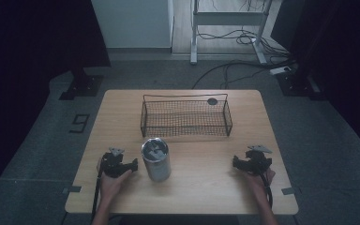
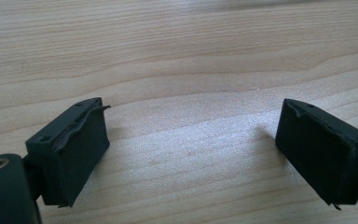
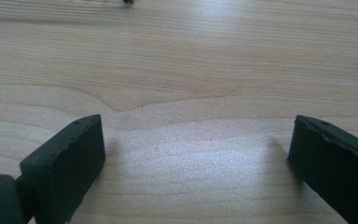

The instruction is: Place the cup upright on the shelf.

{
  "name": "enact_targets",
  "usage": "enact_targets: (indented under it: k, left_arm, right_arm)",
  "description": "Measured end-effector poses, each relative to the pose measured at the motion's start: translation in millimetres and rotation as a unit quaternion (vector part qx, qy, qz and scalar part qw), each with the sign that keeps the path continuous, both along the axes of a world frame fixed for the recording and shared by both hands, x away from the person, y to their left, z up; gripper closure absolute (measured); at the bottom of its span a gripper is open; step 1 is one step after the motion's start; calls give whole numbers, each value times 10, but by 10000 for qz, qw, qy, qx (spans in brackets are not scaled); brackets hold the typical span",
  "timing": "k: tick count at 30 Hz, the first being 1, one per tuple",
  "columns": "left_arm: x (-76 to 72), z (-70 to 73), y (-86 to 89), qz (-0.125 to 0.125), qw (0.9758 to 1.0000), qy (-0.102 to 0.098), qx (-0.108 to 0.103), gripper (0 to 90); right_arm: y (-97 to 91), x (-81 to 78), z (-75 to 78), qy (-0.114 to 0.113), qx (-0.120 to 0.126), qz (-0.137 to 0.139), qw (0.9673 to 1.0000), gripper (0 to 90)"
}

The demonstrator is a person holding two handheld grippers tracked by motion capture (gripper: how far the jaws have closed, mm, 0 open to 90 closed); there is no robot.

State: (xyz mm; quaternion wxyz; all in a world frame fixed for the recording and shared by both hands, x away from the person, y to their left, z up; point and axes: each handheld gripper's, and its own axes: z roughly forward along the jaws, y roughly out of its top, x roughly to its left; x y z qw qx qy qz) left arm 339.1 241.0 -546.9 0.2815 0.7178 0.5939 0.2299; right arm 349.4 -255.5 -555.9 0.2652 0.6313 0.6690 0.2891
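A silver metal can [image 1: 156, 159] stands upright on the wooden table [image 1: 201, 187], near the front and left of centre. Behind it sits a black wire basket [image 1: 186, 116], which looks to hold nothing. My left gripper [image 1: 122, 164] rests on the table just left of the can, held by a hand. In the left gripper view its jaws stand wide apart over bare wood, so the left gripper [image 2: 193, 135] is open. My right gripper [image 1: 249, 161] rests at the front right, well apart from the can. The right gripper [image 3: 198, 149] is also open with nothing between its jaws.
A small dark round disc [image 1: 212, 101] lies on the table behind the basket's far right corner. Beyond the table are a grey floor, a white desk frame [image 1: 229, 21] and loose cables [image 1: 243, 40]. A floor marking [image 1: 79, 123] lies to the left.
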Motion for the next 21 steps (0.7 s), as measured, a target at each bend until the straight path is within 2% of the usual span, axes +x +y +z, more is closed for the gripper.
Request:
enact_targets:
  k: [9, 15, 21]
  left_arm:
    - [-7, 3, 5, 12, 10000, -13, -24, 104]
    - [-33, 12, 7, 23, 9999, -132, -30, 137]
    - [-91, 119, 27, -95, 9997, -200, -135, 128]
  right_arm:
    - [0, 0, 0, 1, 1, 0, 10000, 36]
    - [-3, 3, 1, 5, 7, 3, 10000, 36]
    - [-16, 8, 1, 7, 9, 35, 10000, 39]
